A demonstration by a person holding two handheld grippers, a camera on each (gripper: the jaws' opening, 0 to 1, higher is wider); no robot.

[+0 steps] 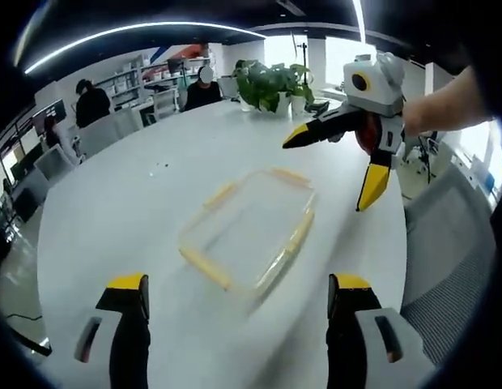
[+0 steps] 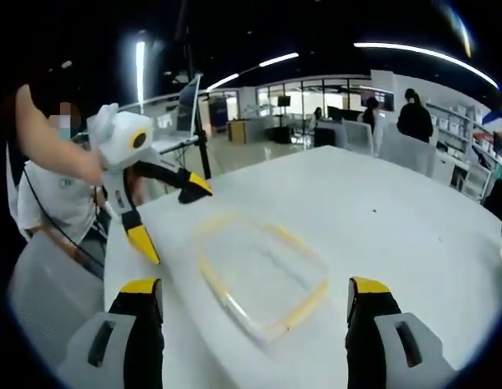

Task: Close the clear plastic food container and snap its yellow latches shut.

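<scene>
We see one clear plastic container (image 1: pixel 249 229) lying flat on the white table (image 1: pixel 113 211), between our two grippers, with the potted plant (image 1: pixel 271 83) well beyond it near the table's far edge. Its lid seems already seated on the box, though the blur keeps us from being sure. We count four yellow latches, one along each side; whether any is snapped down we cannot tell.

Our left gripper (image 1: pixel 238 296) hangs just short of the container with its jaws spread wide and nothing between them. Our right gripper (image 2: pixel 257 300) is likewise wide apart and empty, on the opposite side of the container.

We judge the container light, thin-walled and somewhat springy, with smooth sides that would slide on the slick tabletop if pushed sideways. So we would not squeeze the clear walls. Better to press down on the lid near a corner with one gripper to pin it, and fold each latch (image 2: pixel 304 305) down with the other, pushing on the stiff yellow strip itself.
</scene>
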